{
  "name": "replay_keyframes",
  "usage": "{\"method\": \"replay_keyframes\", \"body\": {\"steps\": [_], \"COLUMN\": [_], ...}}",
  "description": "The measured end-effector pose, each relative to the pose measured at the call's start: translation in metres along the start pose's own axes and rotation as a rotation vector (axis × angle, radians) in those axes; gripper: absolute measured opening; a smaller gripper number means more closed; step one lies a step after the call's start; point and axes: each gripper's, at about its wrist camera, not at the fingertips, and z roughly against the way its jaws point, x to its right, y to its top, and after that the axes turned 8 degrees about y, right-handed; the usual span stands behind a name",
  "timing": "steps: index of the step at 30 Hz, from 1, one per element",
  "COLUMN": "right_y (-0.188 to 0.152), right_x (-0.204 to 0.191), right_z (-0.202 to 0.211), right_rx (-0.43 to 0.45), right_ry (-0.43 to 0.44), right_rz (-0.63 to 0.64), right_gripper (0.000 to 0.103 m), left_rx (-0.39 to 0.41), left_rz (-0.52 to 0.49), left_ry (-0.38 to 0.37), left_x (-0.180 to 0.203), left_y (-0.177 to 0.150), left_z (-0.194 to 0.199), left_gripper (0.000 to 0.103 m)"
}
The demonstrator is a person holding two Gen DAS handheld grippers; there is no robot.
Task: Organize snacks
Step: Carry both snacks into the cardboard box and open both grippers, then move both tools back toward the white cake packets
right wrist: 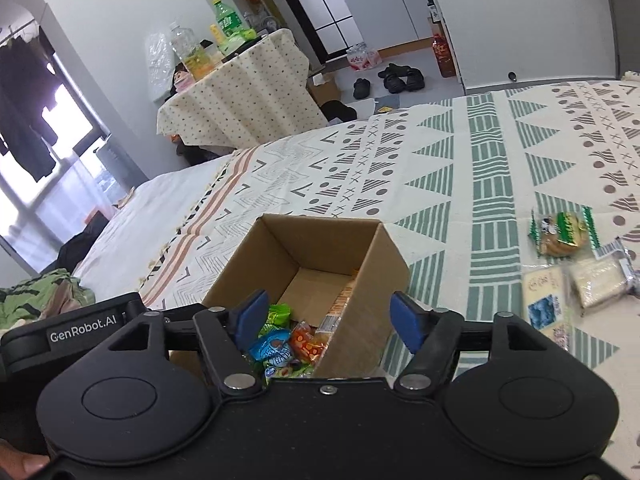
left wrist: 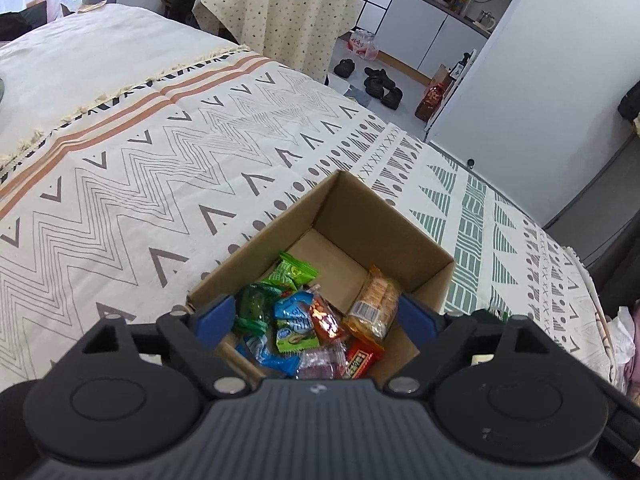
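Cardboard box (left wrist: 384,216) on patterned bedspread (left wrist: 160,184), snack packets (left wrist: 304,320) heaped in its near end, left gripper (left wrist: 316,316) and right gripper (right wrist: 328,316) both spread wide above it, nothing between blue pads, more packets (right wrist: 568,272) loose to the right

My two matching black grippers

My left gripper (left wrist: 316,316) and right gripper (right wrist: 328,320) share ribbed matte bodies, round side discs, silver pivot screws and blue finger pads (right wrist: 252,314); white "GenRobot.AI" lettering marks one housing.
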Motion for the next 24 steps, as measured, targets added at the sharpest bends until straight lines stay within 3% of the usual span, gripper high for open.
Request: {"method": "replay_keyframes", "body": {"steps": [9,18,24], "right_y": [0.004,0.007,0.006], "right_x": [0.016,0.025,0.034], "right_z": [0.031,0.063,0.083], "right_rx": [0.041,0.093,0.109], "right_ry": [-0.031,-0.044,-0.048], "right_rz": [-0.026,-0.03,-0.043], "right_gripper": [0.083,0.097,0.101], "left_rx": [0.022,0.072,0.091], "left_rz": [-0.032,-0.042,-0.039], "left_ry": [0.012,0.008,0.004], "left_x": [0.022,0.04,0.049], "left_y": [-0.014,-0.024,-0.031], "left_z": [0.017,0.041,0.052], "left_gripper": [0.103,0.103,0.103]}}
